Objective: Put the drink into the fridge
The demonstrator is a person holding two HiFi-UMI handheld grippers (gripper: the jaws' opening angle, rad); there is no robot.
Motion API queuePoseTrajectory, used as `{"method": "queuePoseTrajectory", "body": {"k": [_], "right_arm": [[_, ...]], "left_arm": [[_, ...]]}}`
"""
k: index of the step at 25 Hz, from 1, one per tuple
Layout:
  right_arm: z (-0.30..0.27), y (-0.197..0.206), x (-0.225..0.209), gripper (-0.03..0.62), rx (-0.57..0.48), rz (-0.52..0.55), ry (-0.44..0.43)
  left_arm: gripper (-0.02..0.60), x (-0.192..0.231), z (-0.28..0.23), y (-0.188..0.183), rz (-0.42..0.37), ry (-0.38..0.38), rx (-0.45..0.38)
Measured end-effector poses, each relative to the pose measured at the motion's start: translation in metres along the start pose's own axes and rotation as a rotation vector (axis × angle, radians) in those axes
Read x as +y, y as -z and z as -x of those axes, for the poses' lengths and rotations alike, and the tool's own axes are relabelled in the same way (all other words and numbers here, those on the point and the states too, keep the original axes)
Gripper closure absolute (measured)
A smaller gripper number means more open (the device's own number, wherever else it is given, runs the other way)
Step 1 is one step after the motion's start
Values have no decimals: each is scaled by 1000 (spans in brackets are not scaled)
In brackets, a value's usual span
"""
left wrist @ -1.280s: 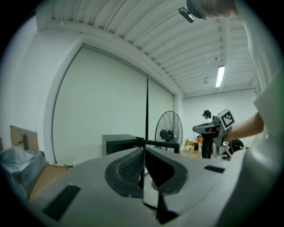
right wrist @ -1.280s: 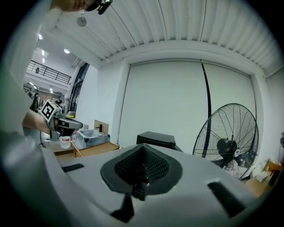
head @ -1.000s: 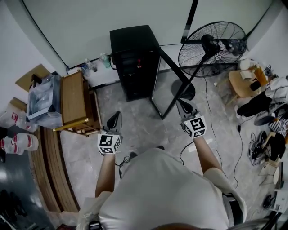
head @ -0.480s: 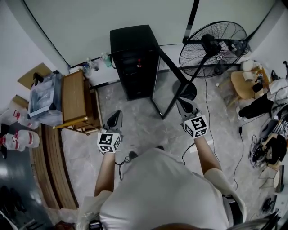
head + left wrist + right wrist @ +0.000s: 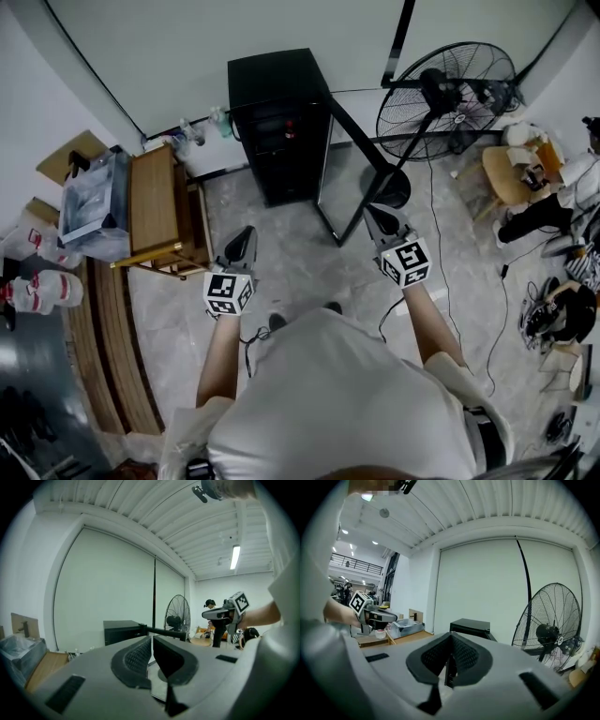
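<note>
The left claw (image 5: pixel 244 236) and the right claw (image 5: pixel 377 217) are both clenched on nothing, held over the grey marbled floor (image 5: pixel 281 262). The black fridge (image 5: pixel 272 89) stands against the pale wall, its door (image 5: pixel 361 142) swung open. A small red item (image 5: pixel 289 126) inside is too small to name. A wooden table (image 5: pixel 155 202) stands left, a fan (image 5: pixel 445 89) right.

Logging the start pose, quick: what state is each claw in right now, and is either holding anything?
Left claw: closed, holding nothing.
Right claw: closed, holding nothing.
</note>
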State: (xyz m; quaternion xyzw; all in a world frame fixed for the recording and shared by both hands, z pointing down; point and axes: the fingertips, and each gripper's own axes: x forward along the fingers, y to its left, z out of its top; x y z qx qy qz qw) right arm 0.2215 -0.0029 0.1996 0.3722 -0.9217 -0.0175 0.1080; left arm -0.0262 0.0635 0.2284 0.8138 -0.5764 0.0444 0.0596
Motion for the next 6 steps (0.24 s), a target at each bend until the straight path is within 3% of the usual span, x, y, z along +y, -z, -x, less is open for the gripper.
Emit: {"method": "queuePoseTrajectory", "body": {"k": [6], "right_arm": [[-4, 0, -1, 595, 1, 3, -16]], "left_arm": [[565, 2, -6, 3, 1, -1, 10]]}}
